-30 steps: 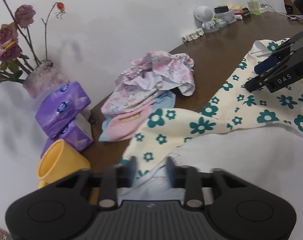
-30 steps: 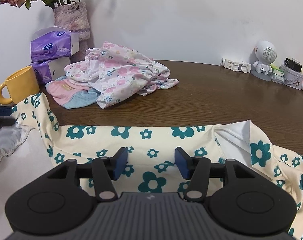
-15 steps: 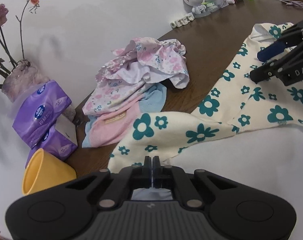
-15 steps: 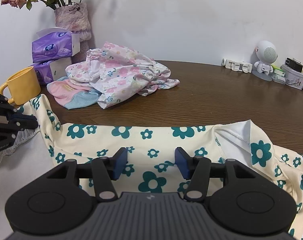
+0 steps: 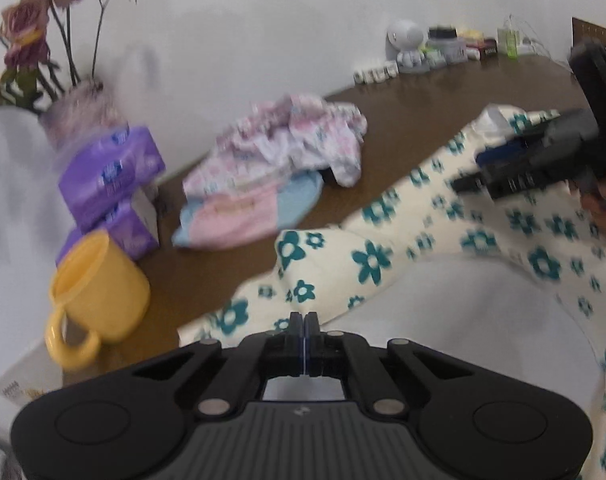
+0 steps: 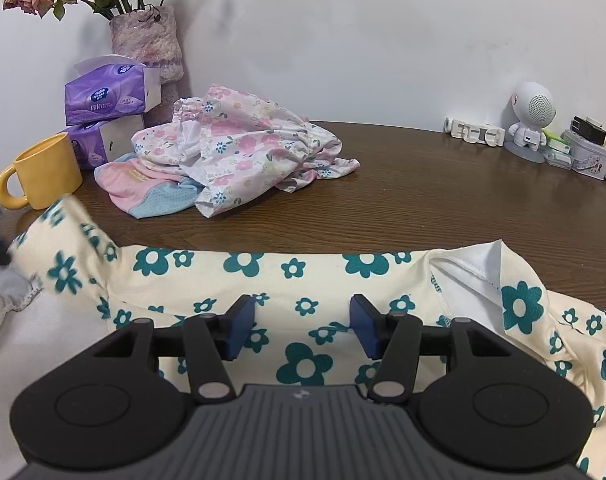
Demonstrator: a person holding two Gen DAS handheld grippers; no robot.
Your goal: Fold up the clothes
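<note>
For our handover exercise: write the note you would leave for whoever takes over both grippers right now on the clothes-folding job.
Left gripper: jaws shut on the end of the cream flowered garment, raised off the table.
Right gripper: jaws open, resting over the garment's middle, pinching nothing.
Floral pile and pink-blue piece wait unfolded near the yellow mug.
Done: one end gripped. Left: make the fold, flatten it, then the other pieces.

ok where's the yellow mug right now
The yellow mug stands at the far left of the right wrist view, on the table just in front of the purple tissue packs and left of the pink clothes pile.
</note>
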